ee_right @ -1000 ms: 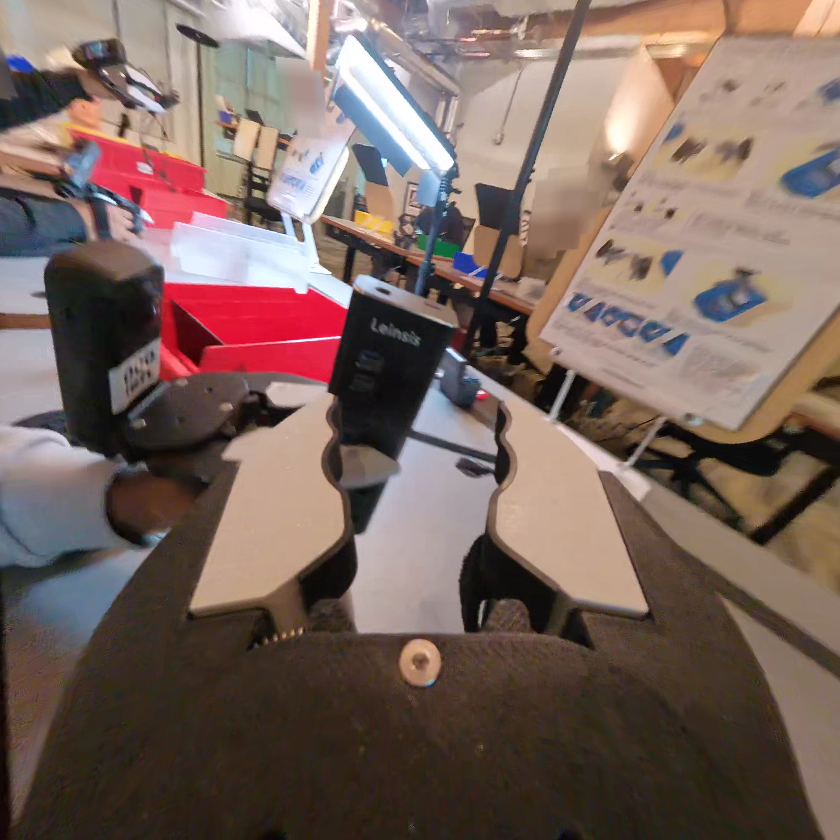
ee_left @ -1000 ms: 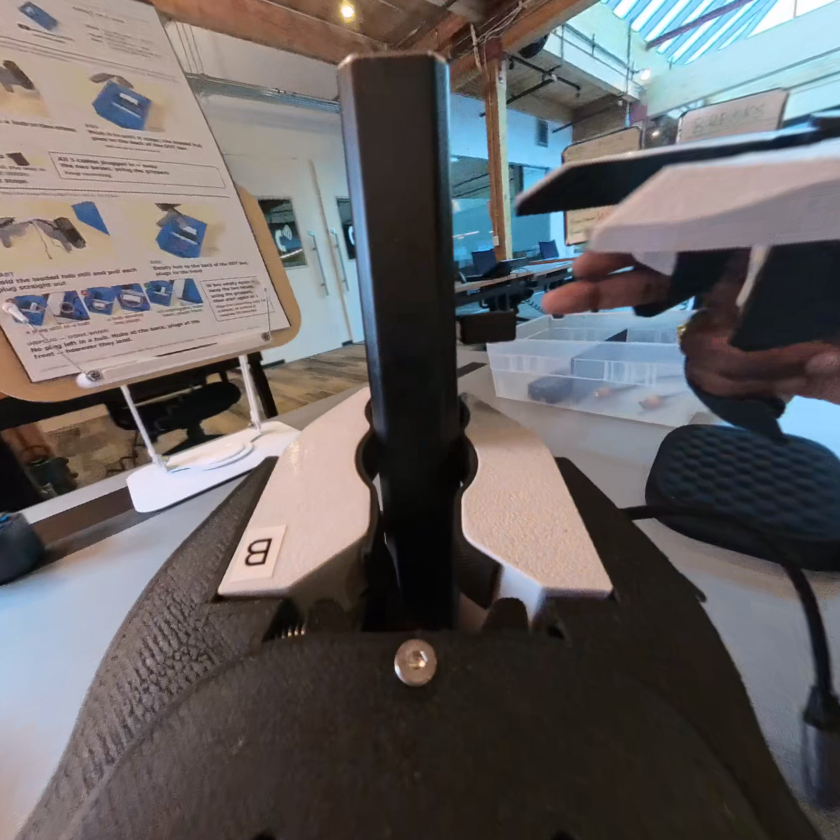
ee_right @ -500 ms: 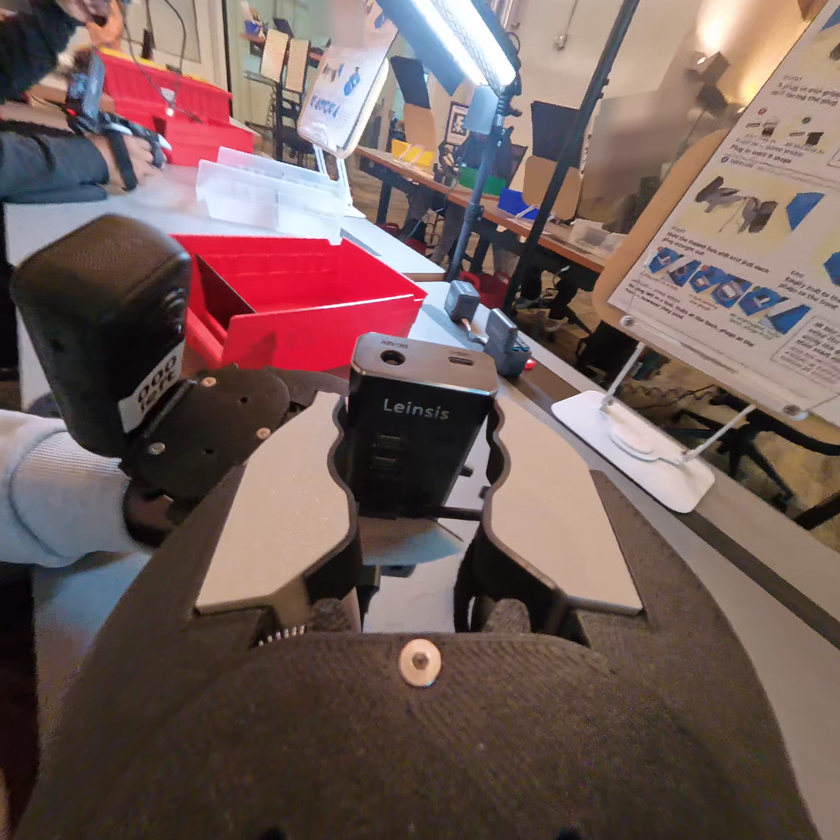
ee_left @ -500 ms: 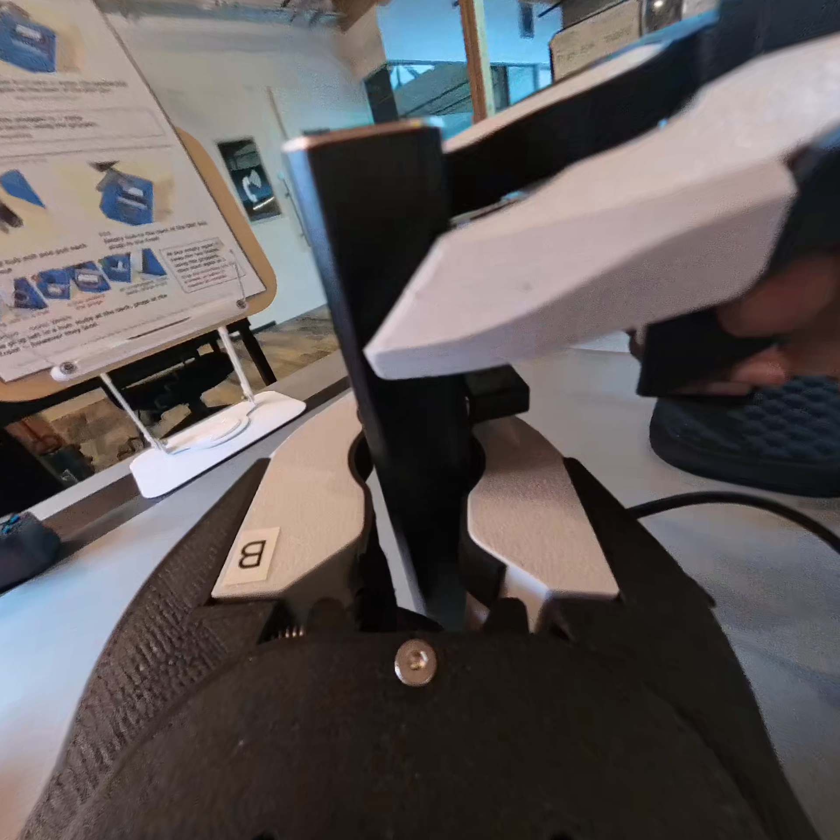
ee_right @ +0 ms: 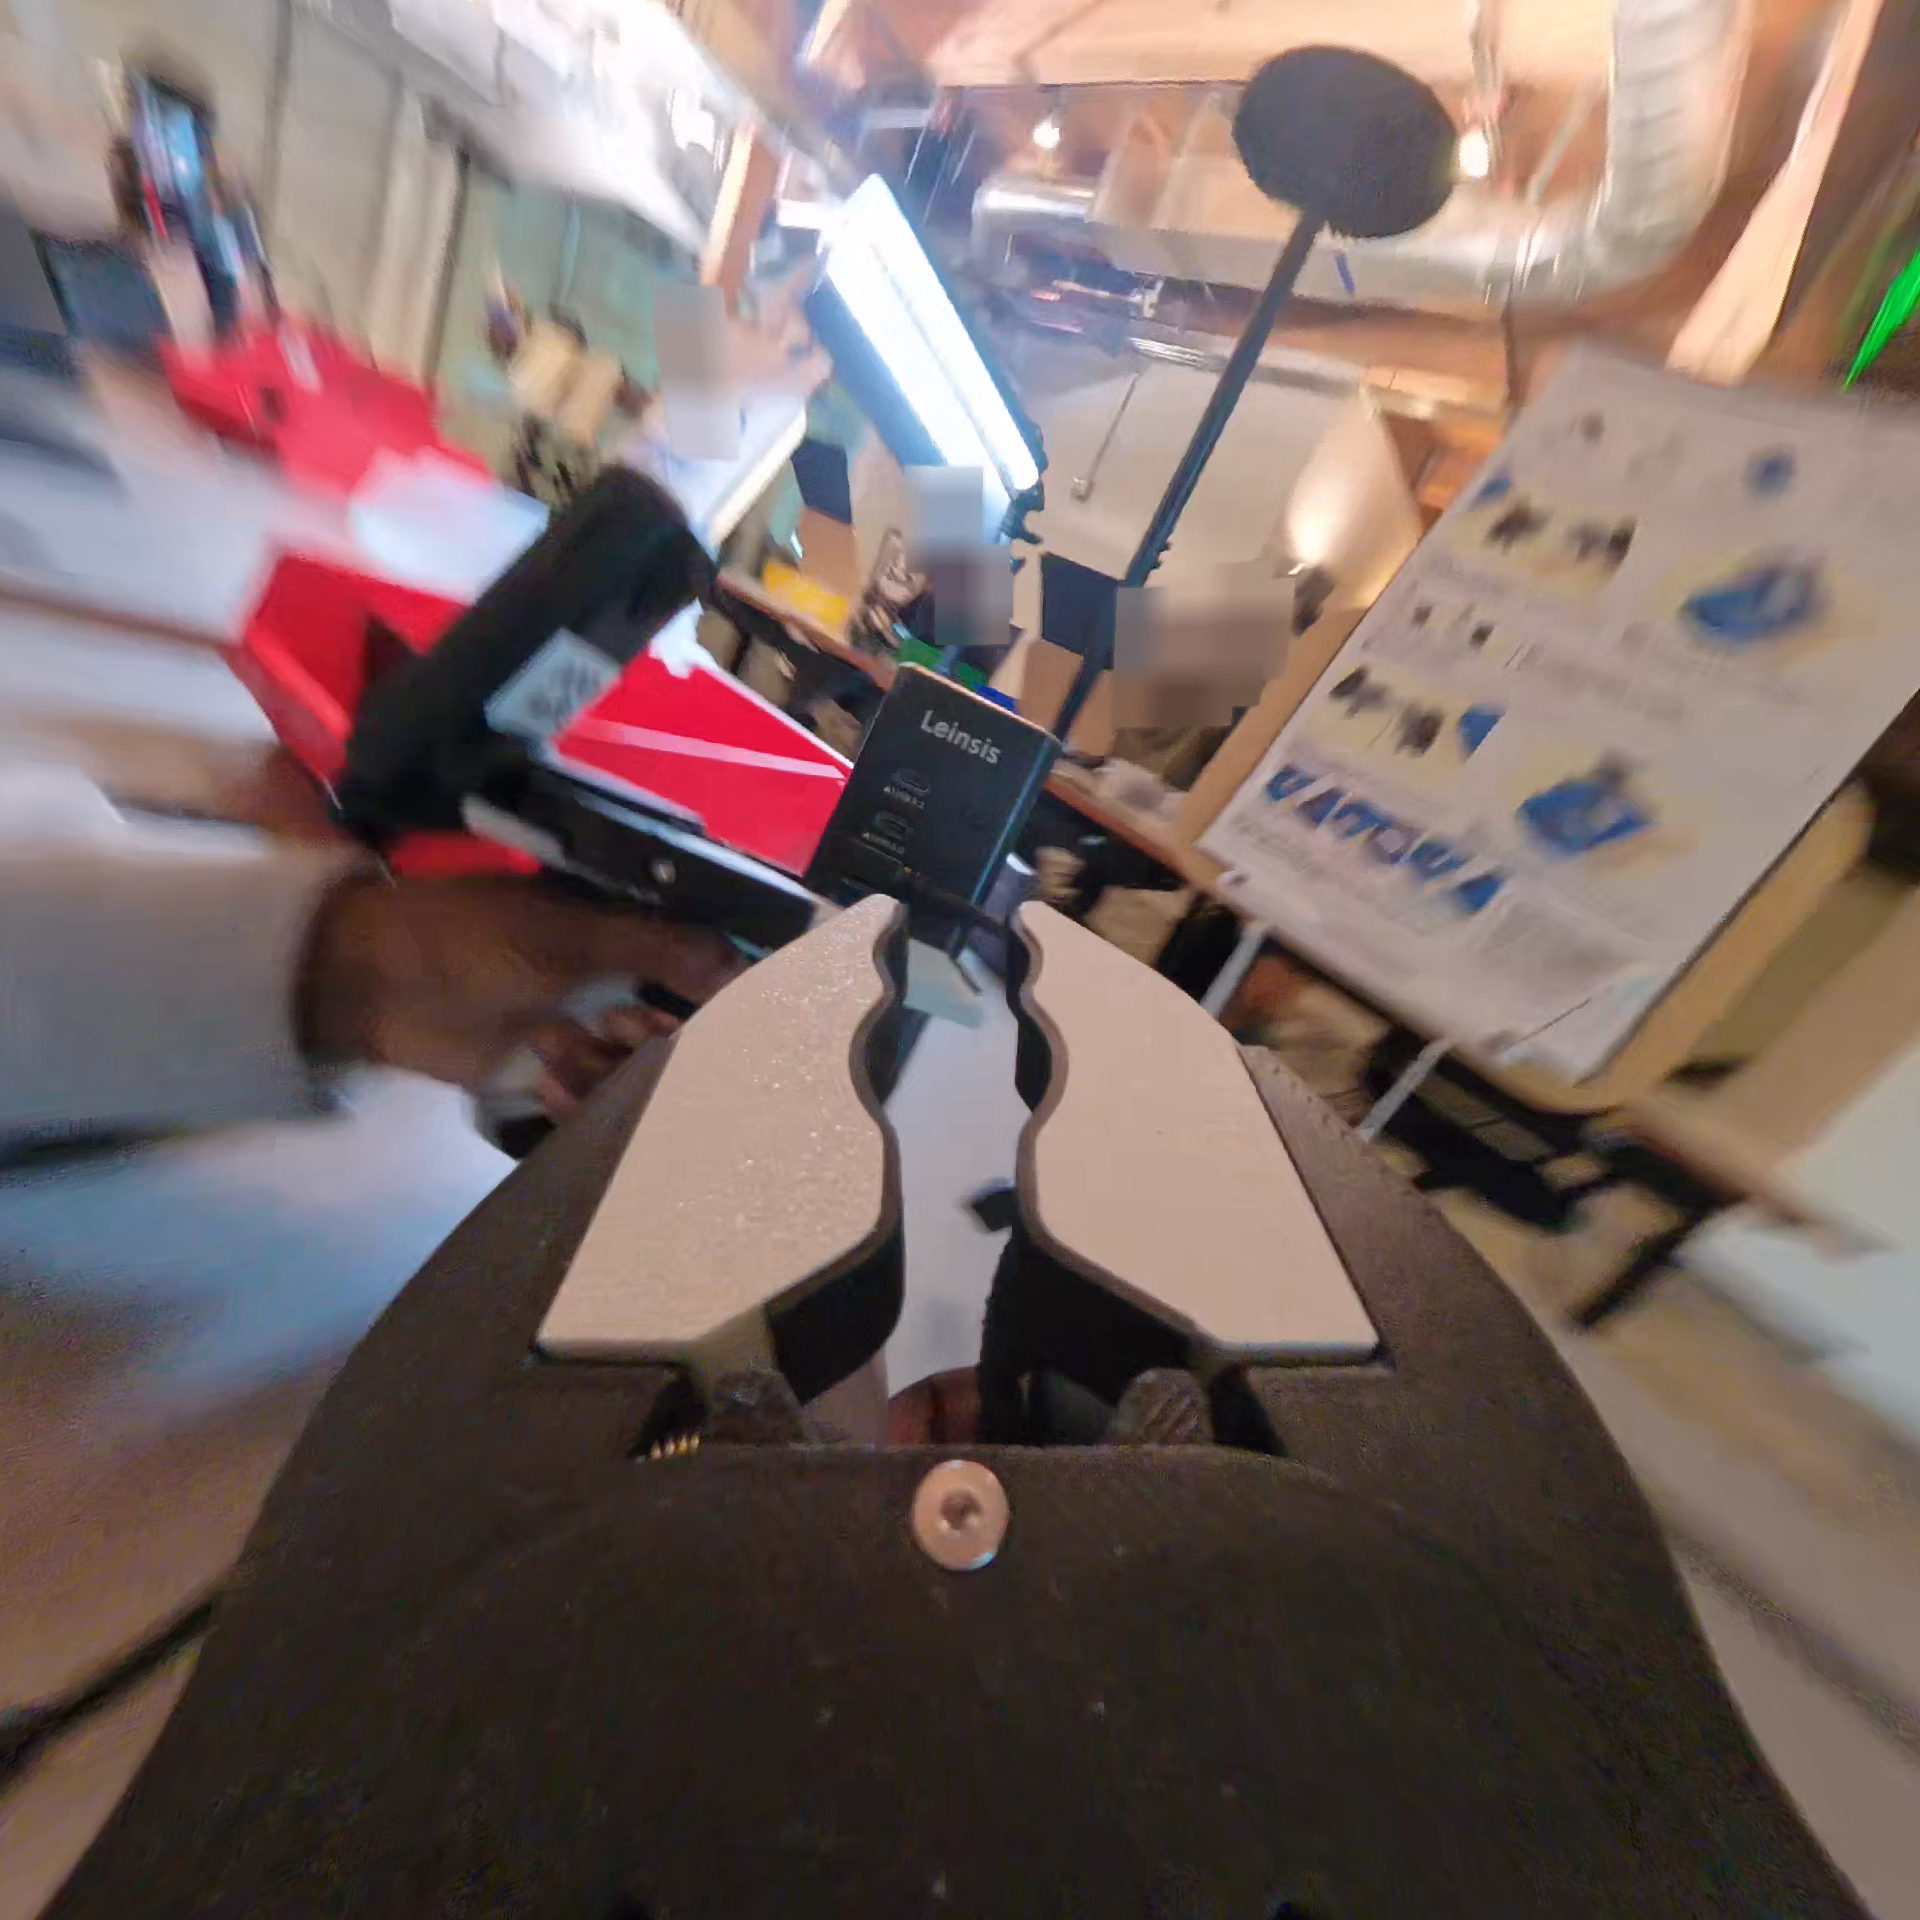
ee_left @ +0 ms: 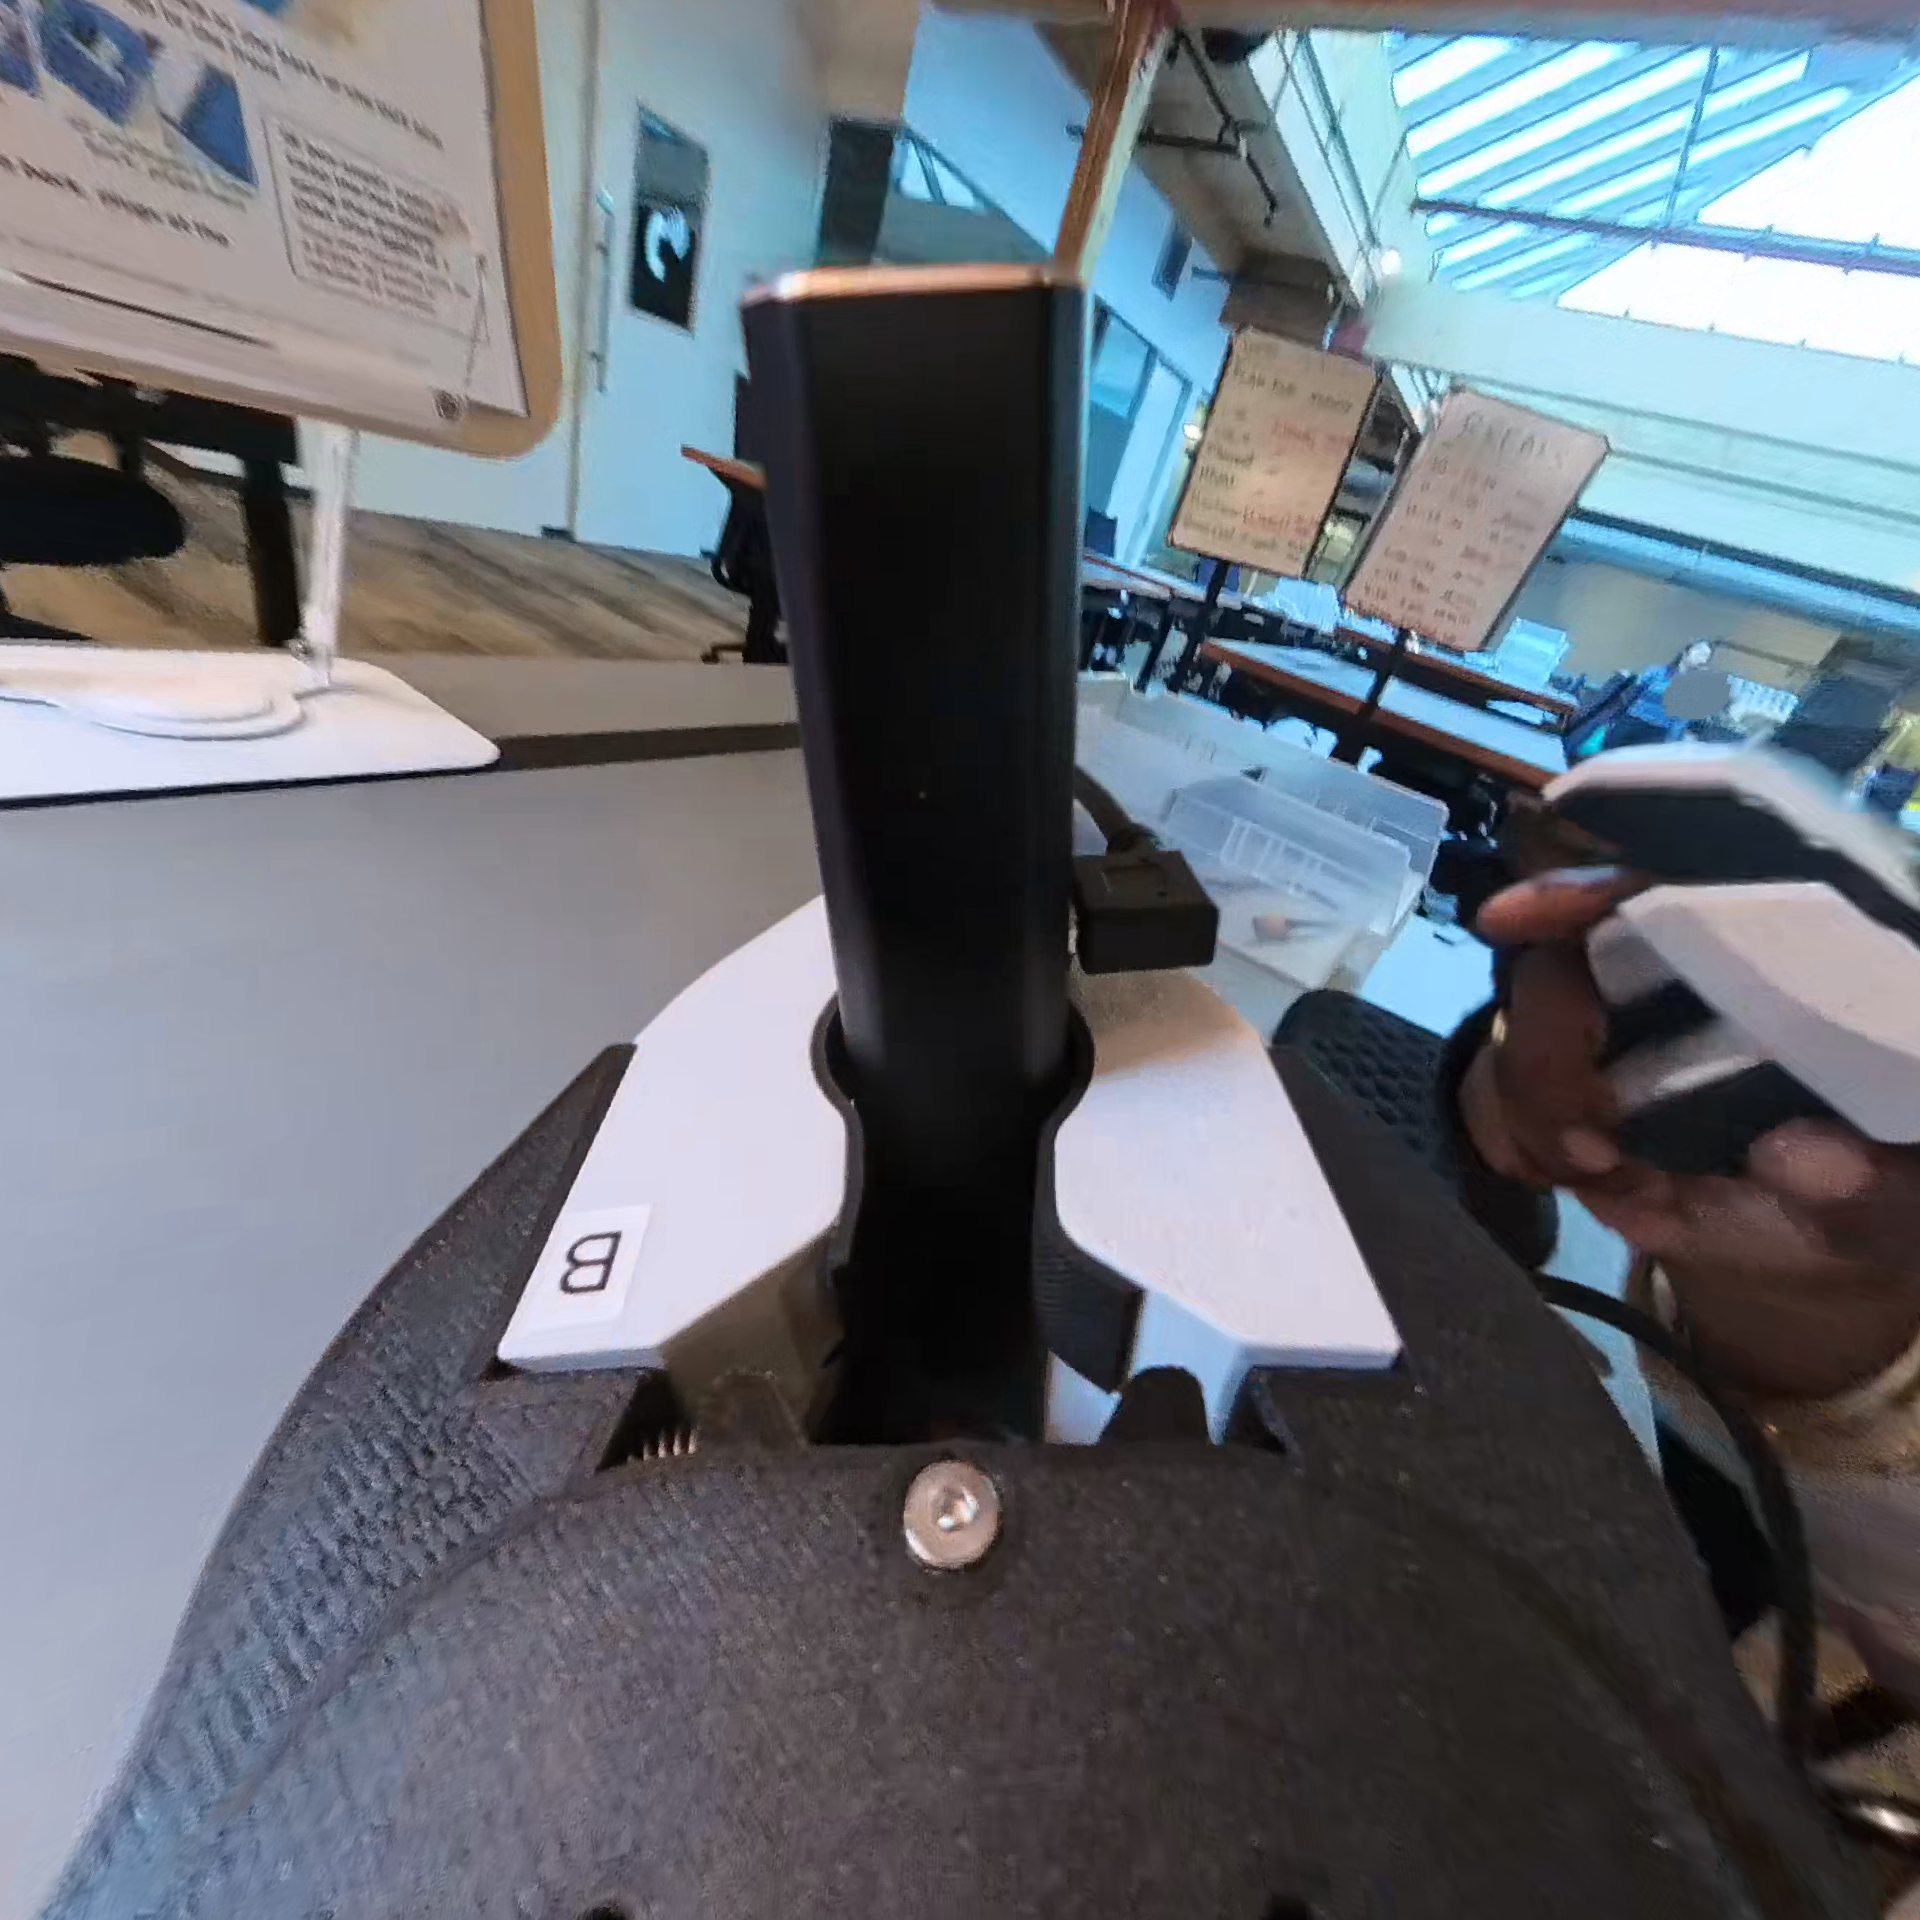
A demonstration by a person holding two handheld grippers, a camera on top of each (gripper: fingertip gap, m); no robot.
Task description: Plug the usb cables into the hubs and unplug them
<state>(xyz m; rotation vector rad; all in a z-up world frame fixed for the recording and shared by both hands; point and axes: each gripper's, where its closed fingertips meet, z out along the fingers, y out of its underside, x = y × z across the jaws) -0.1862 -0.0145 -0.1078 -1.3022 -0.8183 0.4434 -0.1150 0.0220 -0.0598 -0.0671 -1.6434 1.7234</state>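
Note:
My left gripper (ee_left: 951, 971) is shut on a black USB hub (ee_left: 935, 644) that stands upright between its fingers, above the grey table (ee_left: 312, 987). A black USB plug (ee_left: 1143, 925) sits in the hub's right side, and its cable runs off behind. My right gripper (ee_right: 951, 925) is off the hub, its jaws a narrow gap apart with nothing seen between them. It also shows in the left wrist view (ee_left: 1714, 904), off to the right in a hand. The right wrist view is blurred and shows the hub (ee_right: 935, 790) just ahead of my fingertips.
An instruction board on a white stand (ee_left: 260, 208) is at the back left, also in the right wrist view (ee_right: 1558, 675). A clear compartment bin (ee_left: 1299, 862) and a dark mesh pad (ee_left: 1371, 1060) lie right of the hub. Red bins (ee_right: 727, 758) stand behind.
My right gripper had its open jaws around the hub; it has pulled back to the right and its jaws have narrowed. My left gripper has swung right, still holding the hub.

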